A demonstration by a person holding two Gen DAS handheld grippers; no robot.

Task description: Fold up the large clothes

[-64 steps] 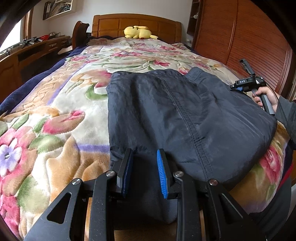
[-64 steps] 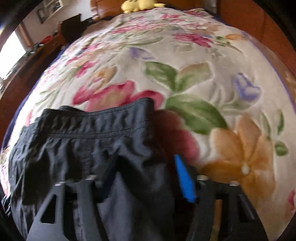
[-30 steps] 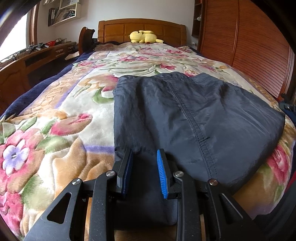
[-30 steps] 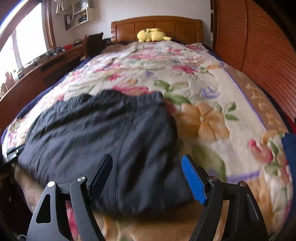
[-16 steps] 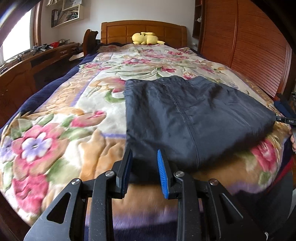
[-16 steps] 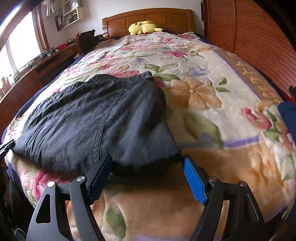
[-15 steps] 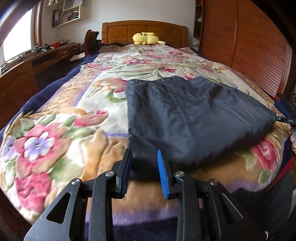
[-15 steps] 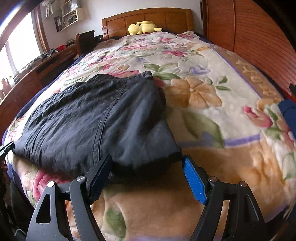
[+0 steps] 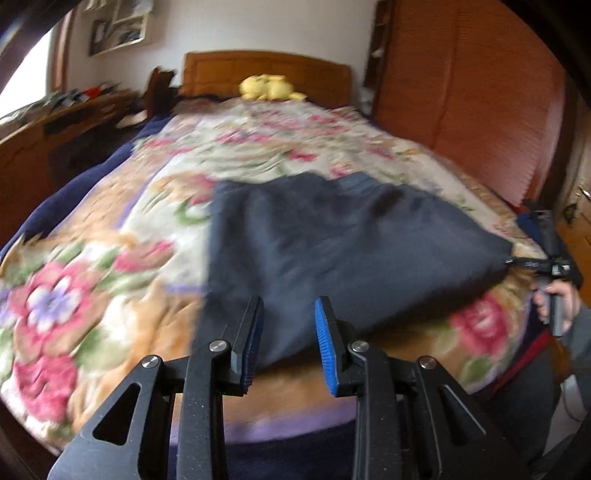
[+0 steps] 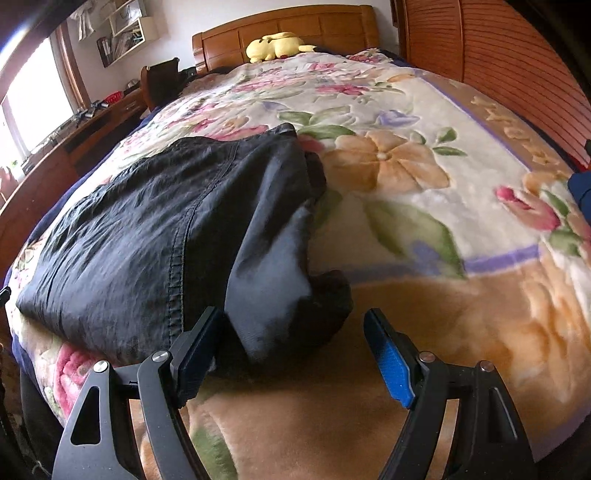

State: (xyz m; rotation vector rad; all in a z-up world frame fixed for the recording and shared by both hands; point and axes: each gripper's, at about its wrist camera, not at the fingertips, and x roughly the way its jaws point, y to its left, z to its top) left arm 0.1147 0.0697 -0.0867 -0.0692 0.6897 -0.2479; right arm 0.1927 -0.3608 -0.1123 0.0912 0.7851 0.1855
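Observation:
A dark navy garment (image 9: 351,240) lies folded flat on the floral blanket (image 9: 110,277) near the foot of the bed. My left gripper (image 9: 288,343) hovers over its near edge, jaws narrowly apart and nothing pinched. The left wrist view is blurred. In the right wrist view the garment (image 10: 147,229) fills the left half, and its near corner bulges up between the wide-open jaws of my right gripper (image 10: 295,350). The left pad (image 10: 199,339) sits right beside the fabric. The right gripper (image 9: 546,262) also shows at the garment's far right corner, held by a hand (image 9: 557,295).
A yellow plush toy (image 10: 277,44) lies by the wooden headboard (image 10: 295,26). A slatted wooden wardrobe (image 9: 461,92) runs along the bed's right side. A wooden desk (image 10: 92,125) with clutter stands on the left under a window. Bare blanket (image 10: 406,206) spreads right of the garment.
The left gripper has risen and drawn back, so more of the bed's near edge shows. The right gripper has dropped closer to the garment's corner. The garment has stayed flat.

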